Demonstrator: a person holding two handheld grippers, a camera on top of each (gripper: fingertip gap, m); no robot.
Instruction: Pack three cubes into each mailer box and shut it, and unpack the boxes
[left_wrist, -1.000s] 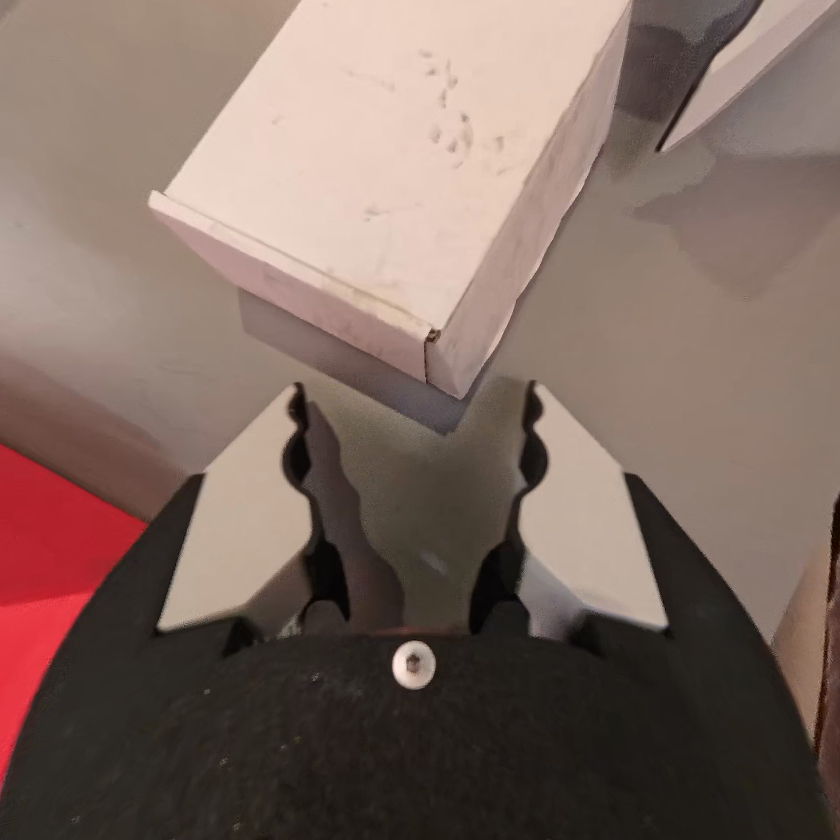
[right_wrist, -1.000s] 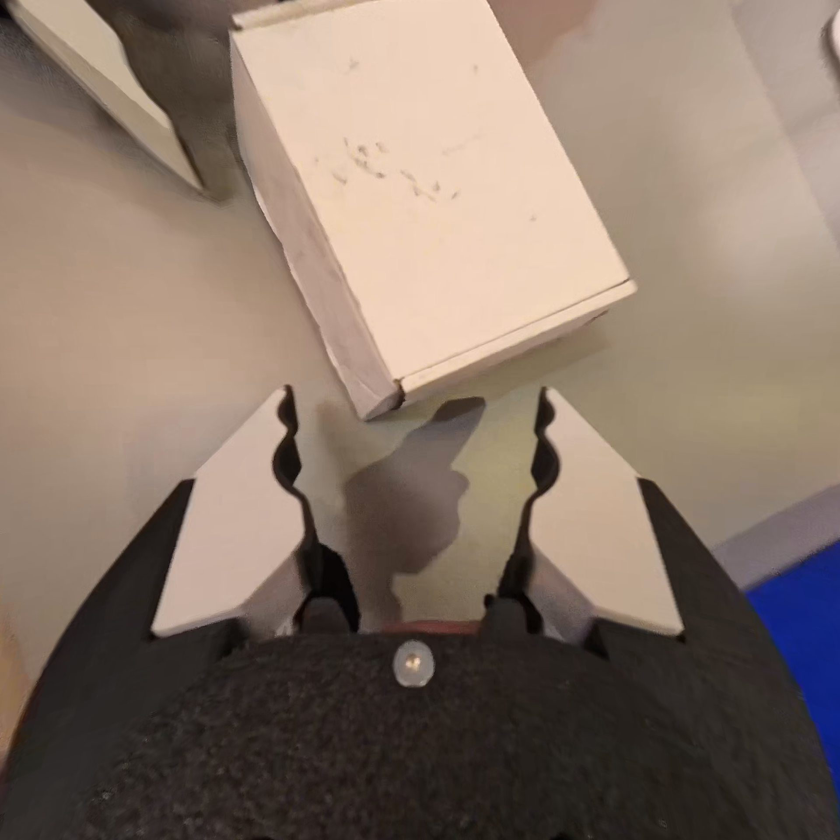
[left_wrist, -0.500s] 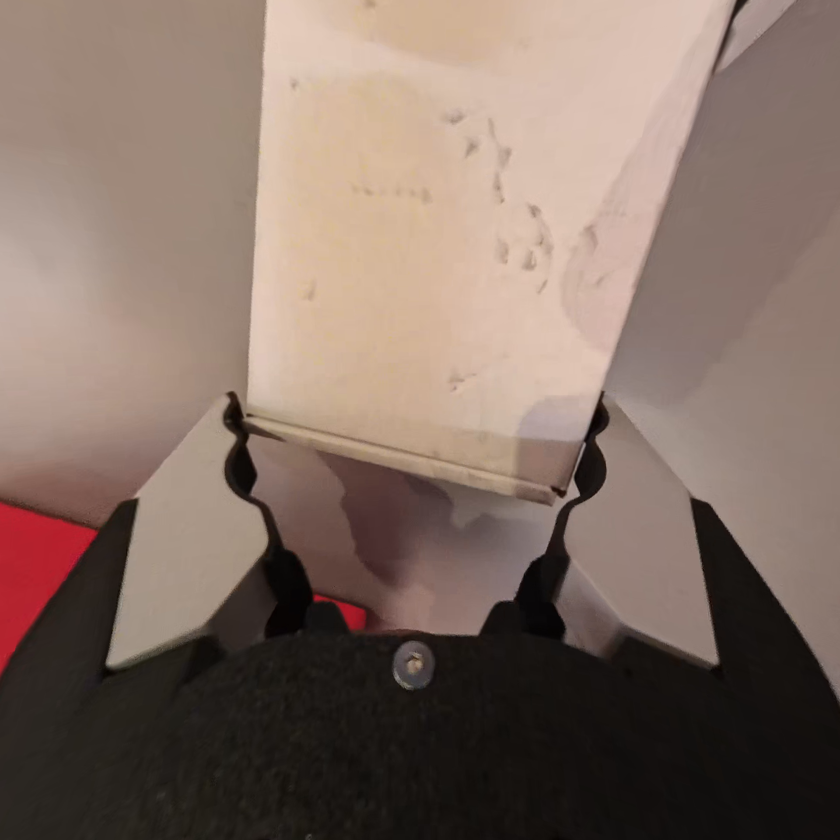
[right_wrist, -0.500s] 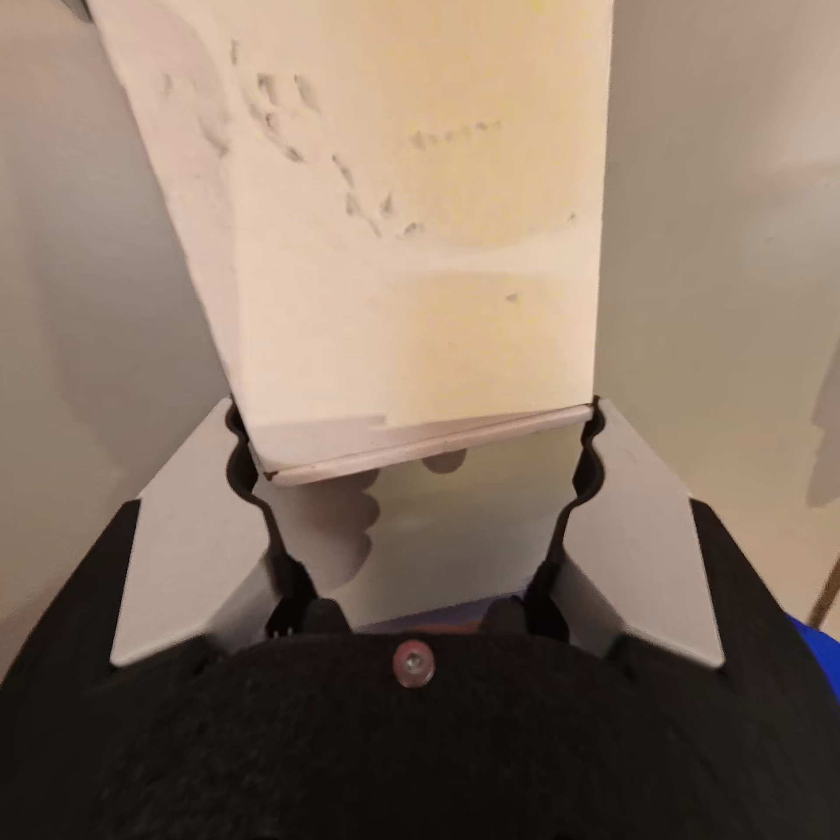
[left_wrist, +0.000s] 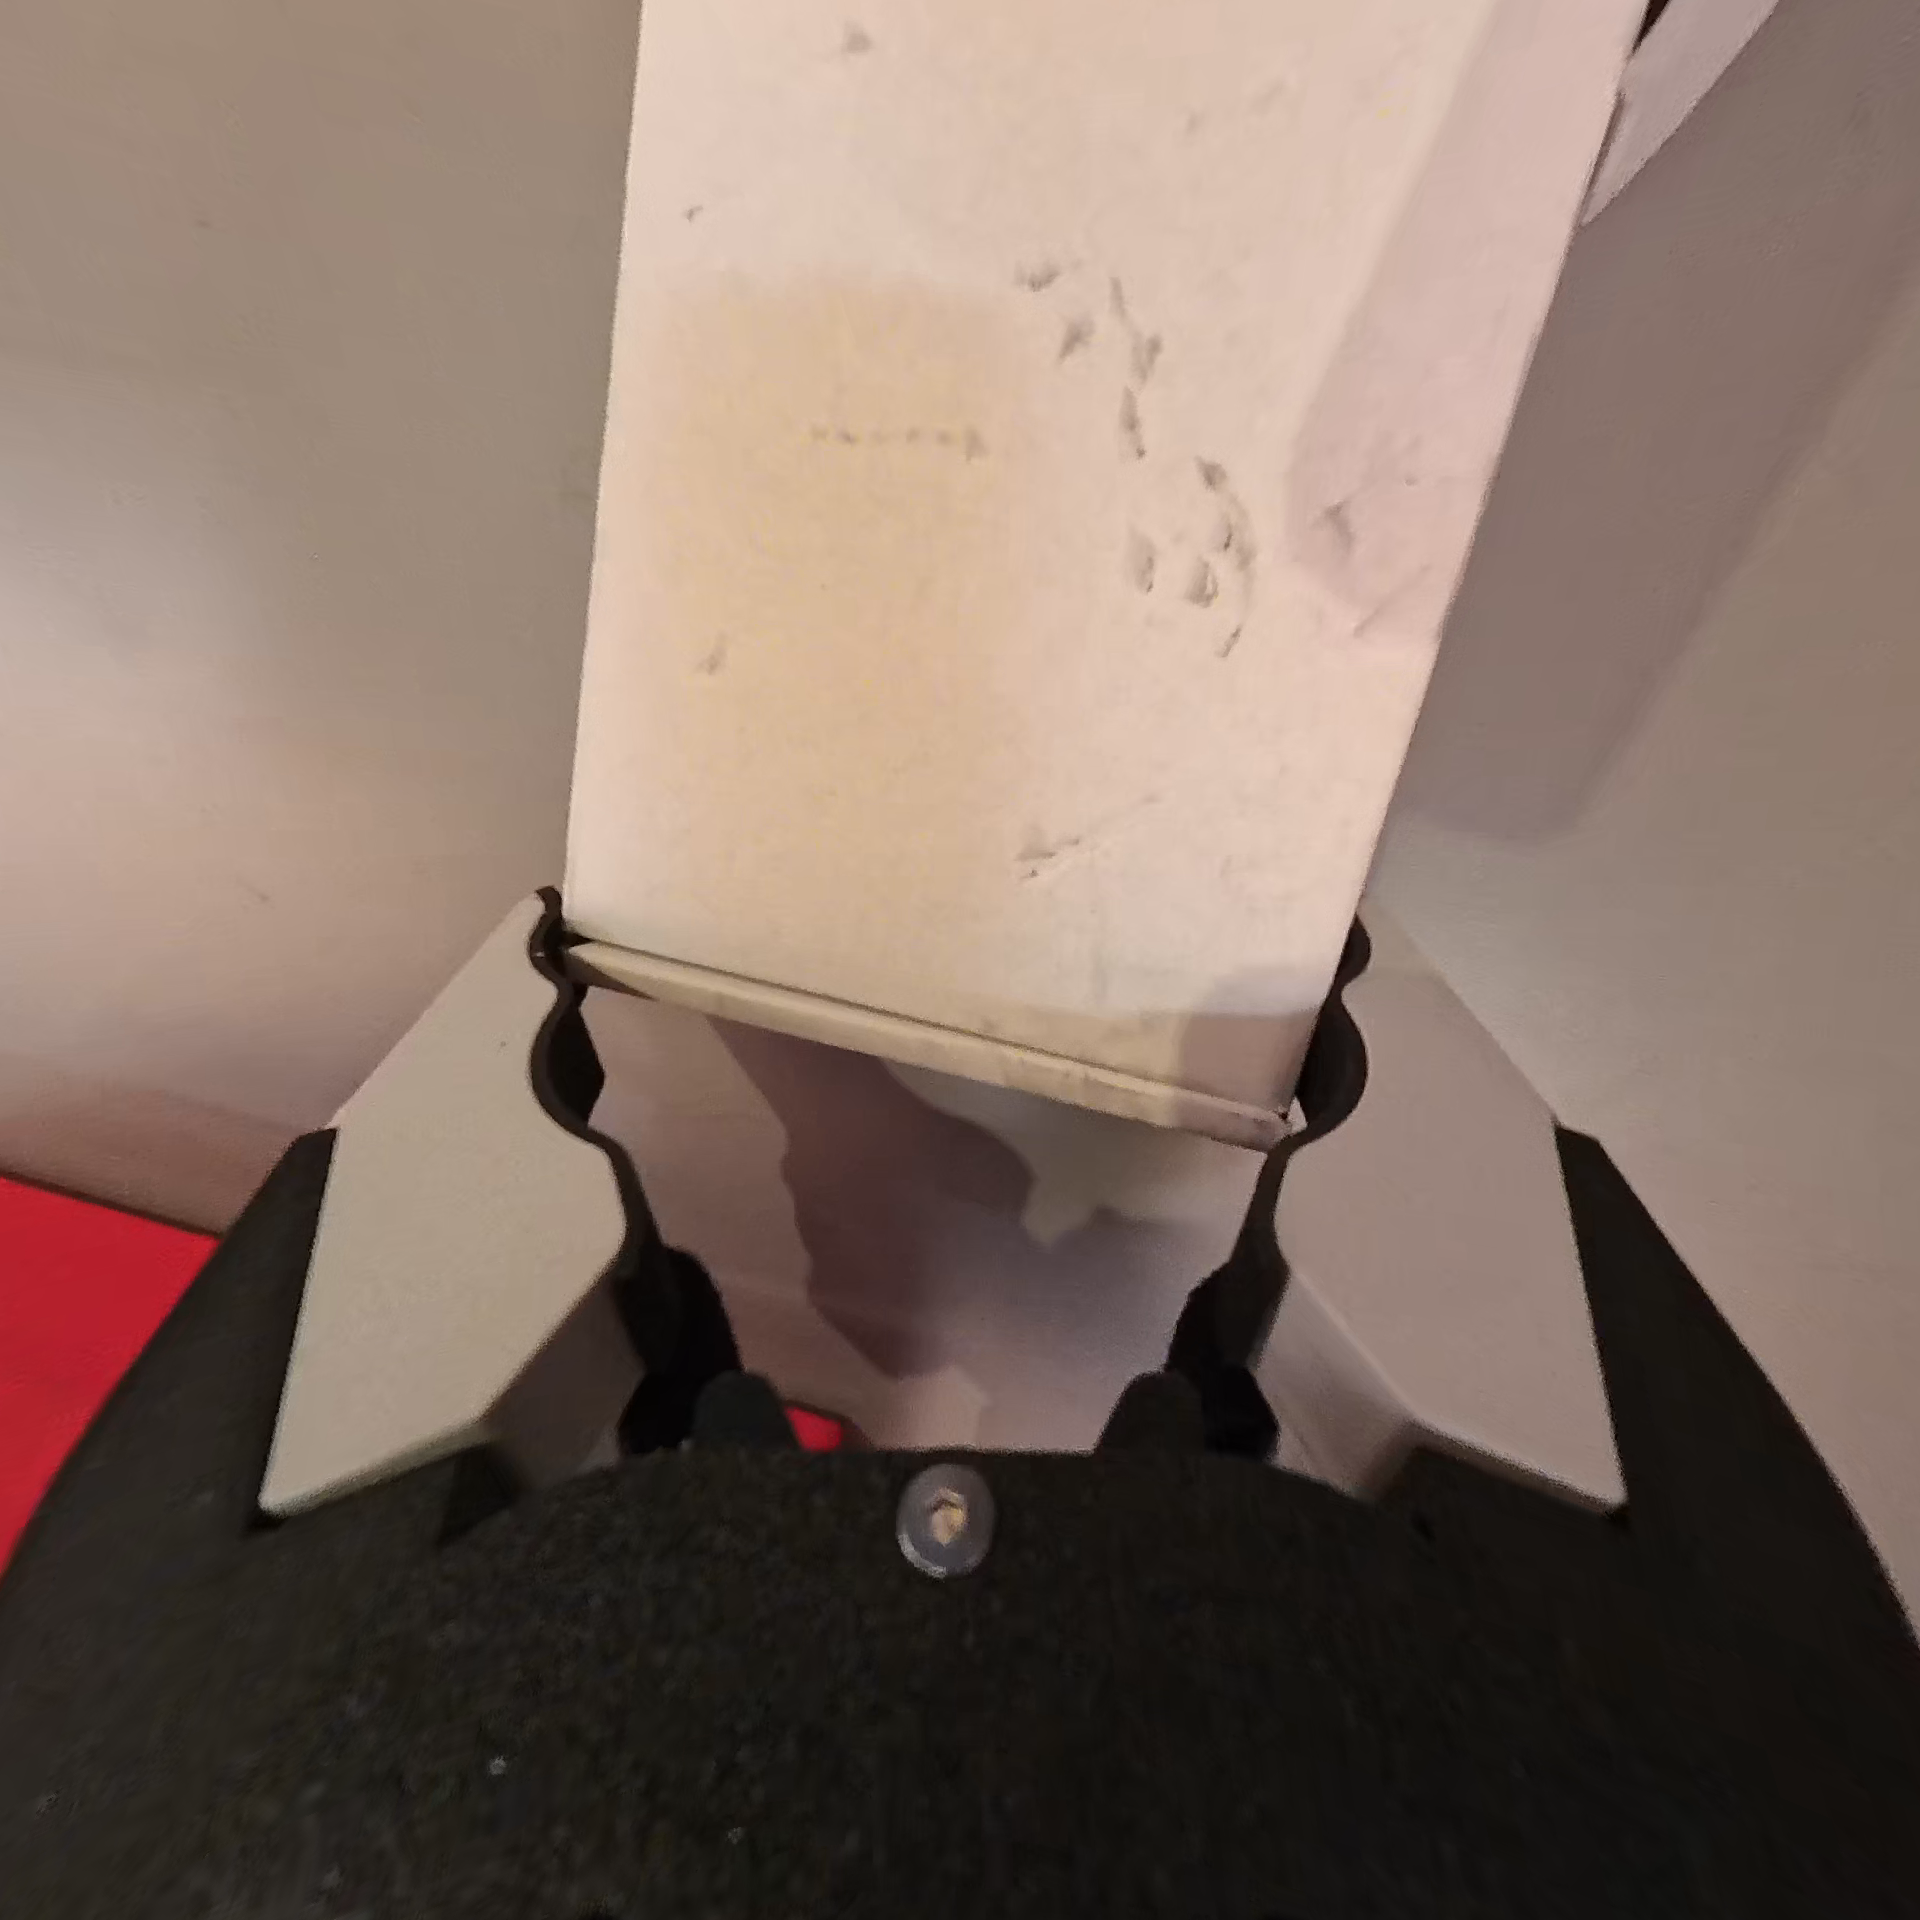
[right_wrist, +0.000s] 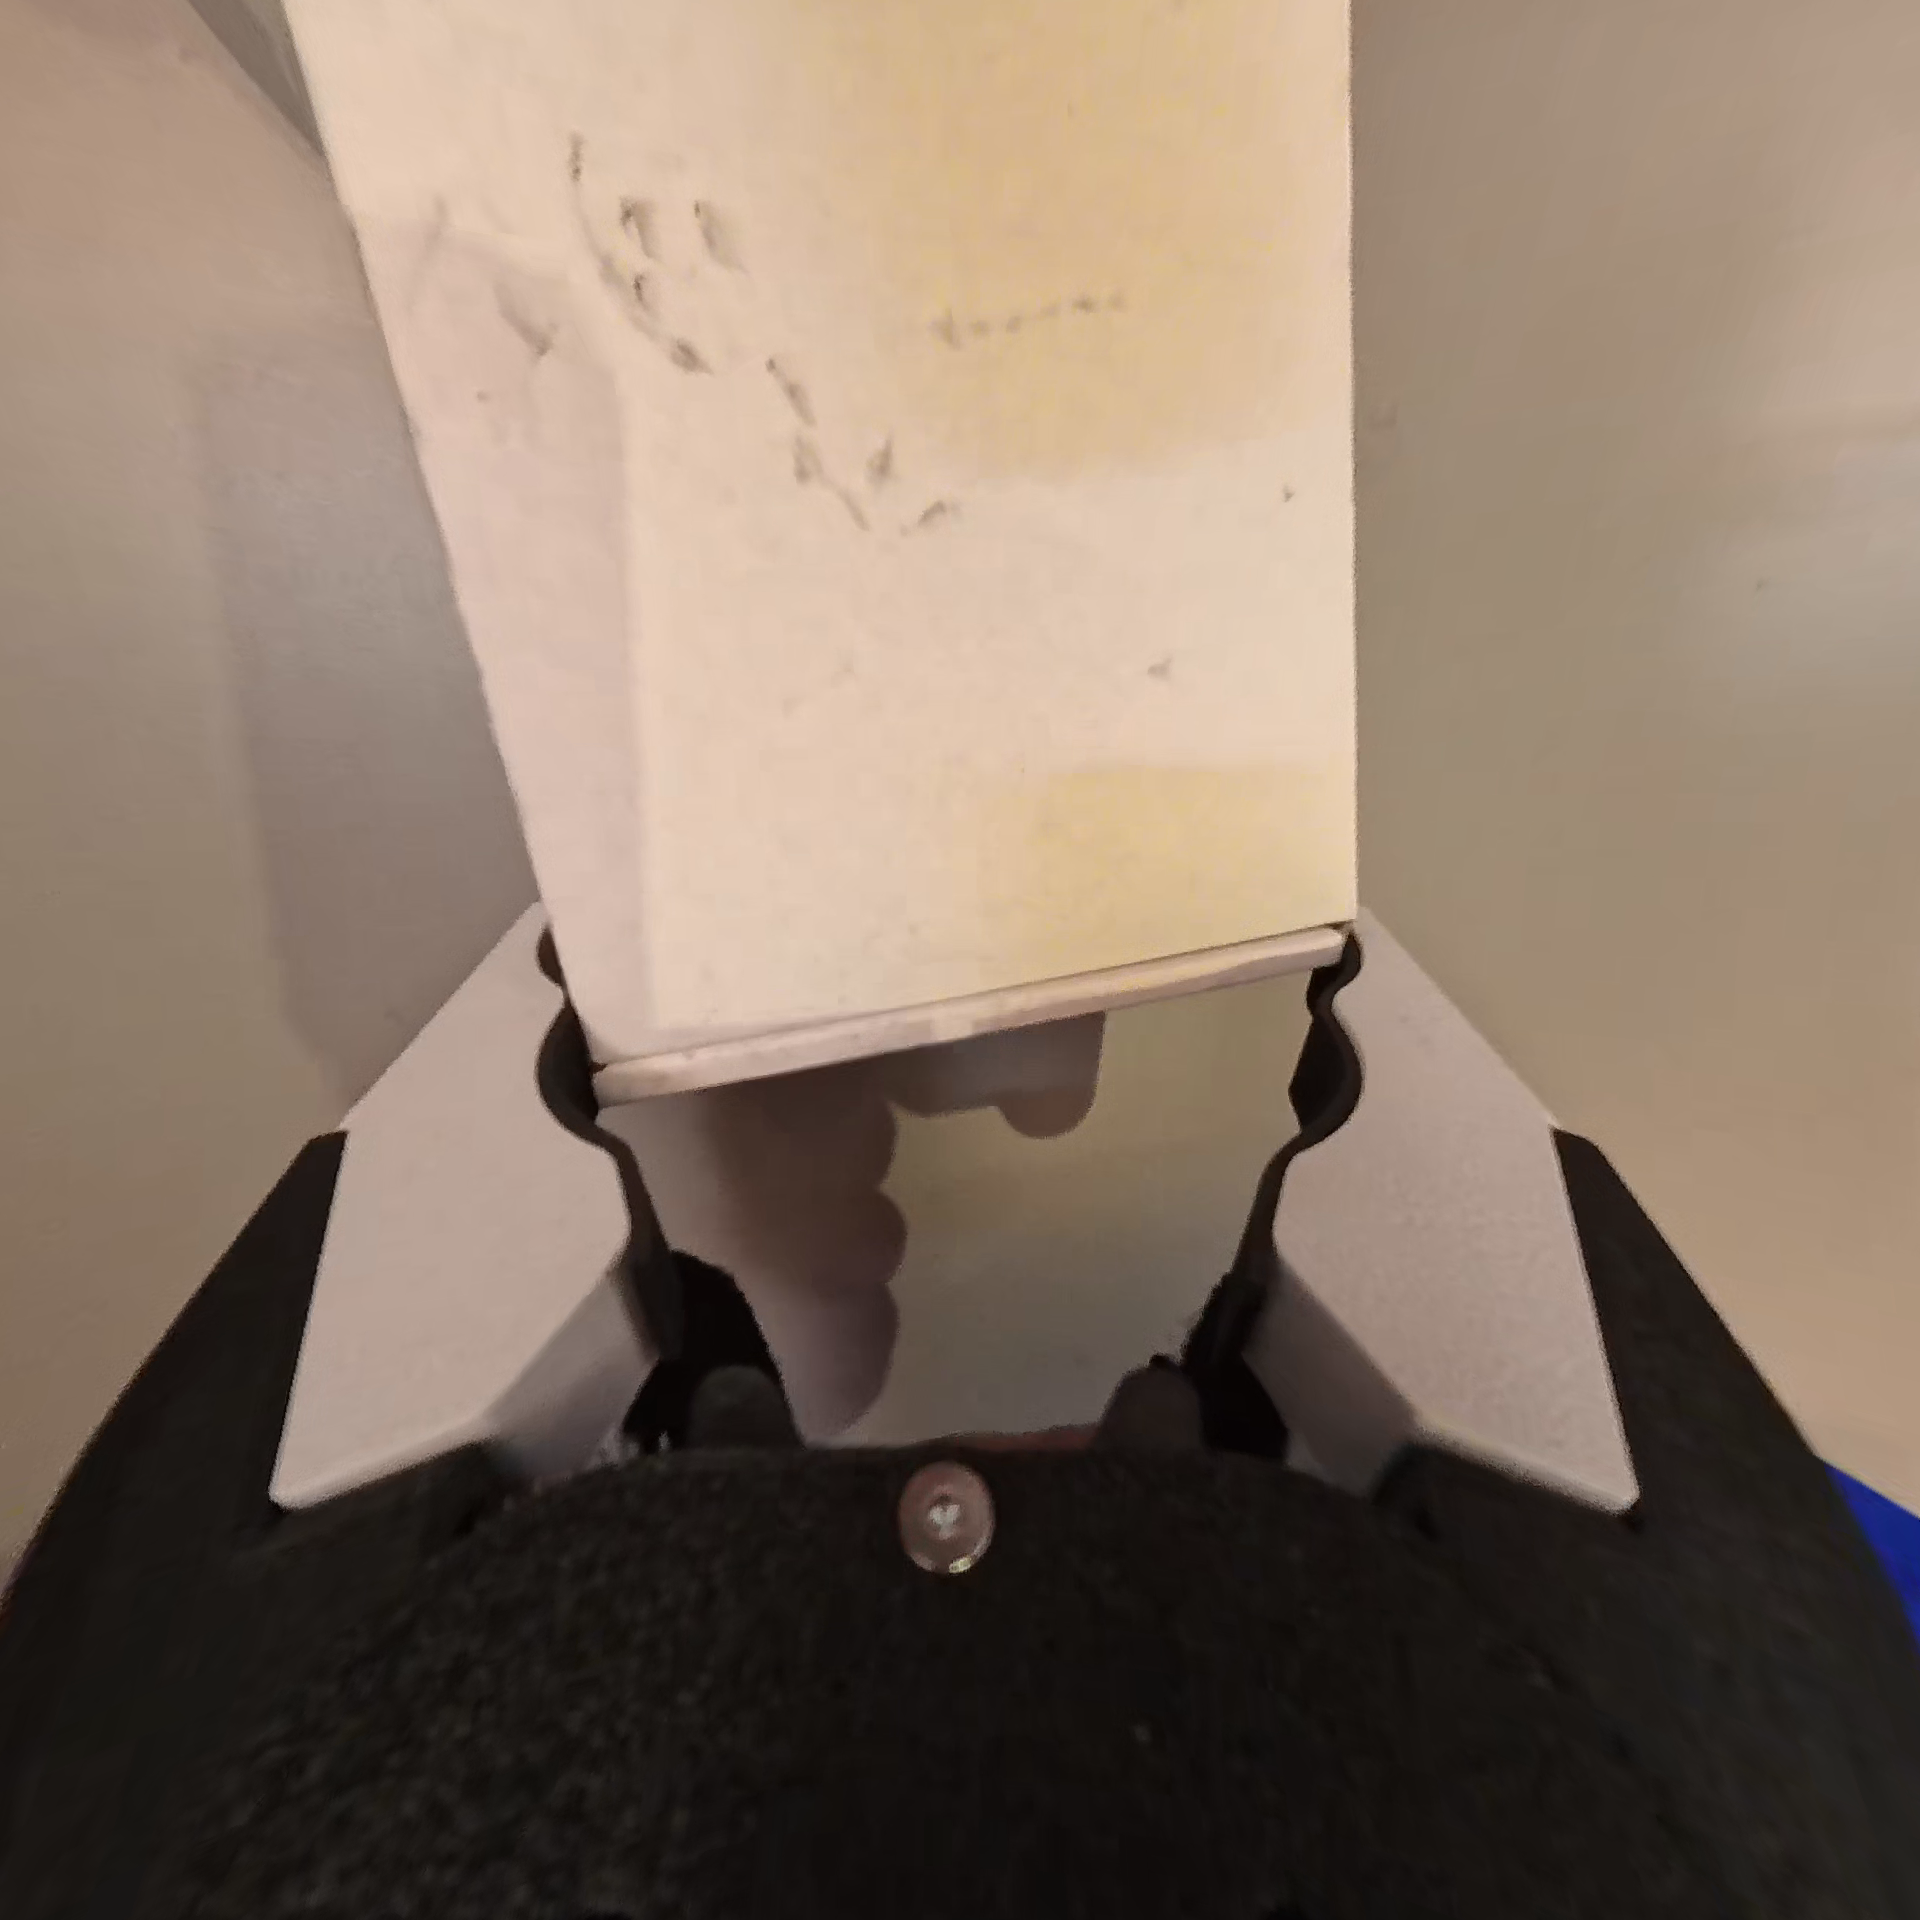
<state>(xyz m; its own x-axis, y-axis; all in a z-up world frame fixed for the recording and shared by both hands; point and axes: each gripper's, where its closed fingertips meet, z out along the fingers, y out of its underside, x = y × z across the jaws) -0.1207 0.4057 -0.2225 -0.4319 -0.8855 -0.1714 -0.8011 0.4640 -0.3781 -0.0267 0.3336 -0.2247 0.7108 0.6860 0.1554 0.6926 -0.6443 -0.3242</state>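
Closed white mailer box (left_wrist: 987, 540) on grey worktop (left_wrist: 260, 520), contents hidden, left hand-held gripper (left_wrist: 951, 997) and right hand-held gripper (right_wrist: 940, 987) each clamping a box end.

A pale grey-beige surface (left_wrist: 260, 540) fills both views, warmly lit with soft shadows, with a red patch (left_wrist: 94, 1288) at lower left in the left wrist view.

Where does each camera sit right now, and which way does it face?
Left wrist view: on the left gripper, looking forward and down along its jaws at one end of the closed white cardboard mailer box between them, grey table beneath.
Right wrist view: on the right gripper, same angle, at the box's opposite end.
Shared: the same scuffed box and table.
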